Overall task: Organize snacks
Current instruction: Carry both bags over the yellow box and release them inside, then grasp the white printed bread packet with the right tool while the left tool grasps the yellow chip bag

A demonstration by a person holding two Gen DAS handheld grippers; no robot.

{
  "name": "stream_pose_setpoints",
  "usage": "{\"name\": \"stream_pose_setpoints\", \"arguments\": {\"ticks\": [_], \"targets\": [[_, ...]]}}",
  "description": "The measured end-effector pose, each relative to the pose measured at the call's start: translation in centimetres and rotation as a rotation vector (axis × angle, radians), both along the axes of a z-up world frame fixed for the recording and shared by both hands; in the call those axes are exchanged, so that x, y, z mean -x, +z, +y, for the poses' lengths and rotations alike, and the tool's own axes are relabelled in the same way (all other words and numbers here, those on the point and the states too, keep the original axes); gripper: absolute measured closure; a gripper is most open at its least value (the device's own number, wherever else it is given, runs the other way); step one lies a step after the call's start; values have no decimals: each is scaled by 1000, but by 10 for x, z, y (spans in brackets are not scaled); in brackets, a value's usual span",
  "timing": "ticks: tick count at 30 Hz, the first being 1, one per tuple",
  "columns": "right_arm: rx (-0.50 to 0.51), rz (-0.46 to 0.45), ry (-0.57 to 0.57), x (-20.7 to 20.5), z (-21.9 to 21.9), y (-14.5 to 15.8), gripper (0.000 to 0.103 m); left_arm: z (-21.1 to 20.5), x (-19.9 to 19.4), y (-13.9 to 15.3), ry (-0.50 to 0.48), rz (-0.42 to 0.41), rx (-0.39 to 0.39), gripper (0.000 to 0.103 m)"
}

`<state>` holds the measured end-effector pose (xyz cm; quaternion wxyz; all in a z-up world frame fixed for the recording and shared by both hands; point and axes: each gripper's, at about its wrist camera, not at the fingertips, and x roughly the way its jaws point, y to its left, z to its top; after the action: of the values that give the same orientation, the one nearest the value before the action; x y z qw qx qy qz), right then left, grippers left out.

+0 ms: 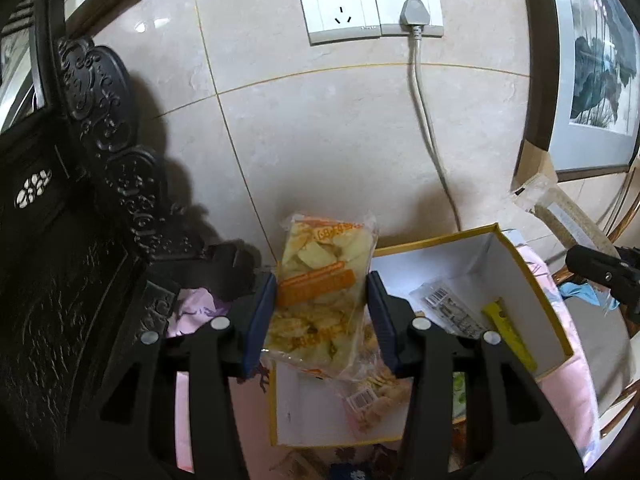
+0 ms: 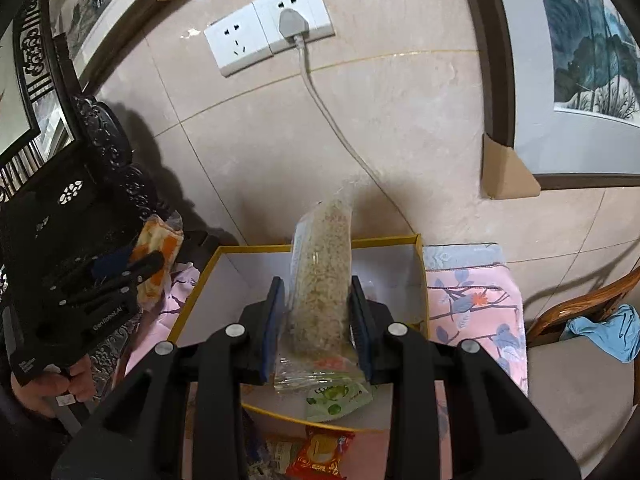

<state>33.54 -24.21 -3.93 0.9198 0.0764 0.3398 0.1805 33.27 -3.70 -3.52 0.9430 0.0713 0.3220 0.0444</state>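
My left gripper (image 1: pixel 322 284) is shut on a clear bag of yellow chips with orange bands (image 1: pixel 320 280), held above the left edge of an open white box with a yellow rim (image 1: pixel 516 256). The box holds a barcode-labelled packet (image 1: pixel 444 308), a yellow stick packet (image 1: pixel 508 332) and another chip bag (image 1: pixel 376 396). My right gripper (image 2: pixel 318 292) is shut on a clear bag of pale grainy snack (image 2: pixel 320 280), held upright over the same box (image 2: pixel 420 276). The left gripper (image 2: pixel 132 268) with the chip bag (image 2: pixel 160 256) shows at the left of the right wrist view.
The box rests on a pink floral cloth (image 2: pixel 472 300). A dark carved cabinet (image 1: pixel 80 200) stands at the left. A wall socket with a grey plug and cord (image 1: pixel 416 16) is behind. A green packet (image 2: pixel 336 396) and a red packet (image 2: pixel 320 456) lie near. A wooden chair with a blue cloth (image 2: pixel 608 332) is at the right.
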Motion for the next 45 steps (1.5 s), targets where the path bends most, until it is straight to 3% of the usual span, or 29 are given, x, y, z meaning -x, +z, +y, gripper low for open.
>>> {"name": "stream_pose_setpoints", "arguments": {"ticks": [4,5,6,7,8,12,20,24,29,31,35,39,40,41,43,45], "targets": [[3,4,-19,-7,0,-5,70,-3,-6,-2,-28,5,22,56],[18,-14,-38,-7,1,-6,59,-4,-9,-4,-52,2,55,38],[57,-31,-70,-8,2,-6,40,-6,-9,-5,-55,-12,65,2],[93,-34,-97,-9,4,-7,1,-9,-5,-5,-20,-65,48,2],[104,-50,-121,-7,4,-7,1,-12,-3,-5,-9,-90,27,2],[86,-77,-106,2,-1,-1,1,-28,-3,-15,-53,-51,-67,2],[29,-63,-120,37,-28,17,1,-18,26,-6,-54,-19,-7,2],[145,-8,-125,89,-47,7,1,-17,66,-14,-64,3,-55,2],[307,171,-103,168,-65,-56,1,-27,135,-50,-120,82,-109,2],[296,268,-82,207,-71,-95,1,-35,157,-66,-139,132,-88,2],[196,443,-216,248,-76,-159,1,-57,203,-107,-235,275,26,2],[170,399,-323,263,-68,-190,1,-77,228,-138,-264,353,18,2],[175,394,-328,264,-67,-197,19,-80,231,-143,-269,370,25,2],[168,415,-310,265,-63,-206,49,-84,234,-149,-275,392,29,2],[161,424,-298,267,-60,-202,59,-93,233,-157,-277,399,6,2],[167,401,-268,273,-58,-189,60,-104,234,-165,-278,378,-31,2]]}}
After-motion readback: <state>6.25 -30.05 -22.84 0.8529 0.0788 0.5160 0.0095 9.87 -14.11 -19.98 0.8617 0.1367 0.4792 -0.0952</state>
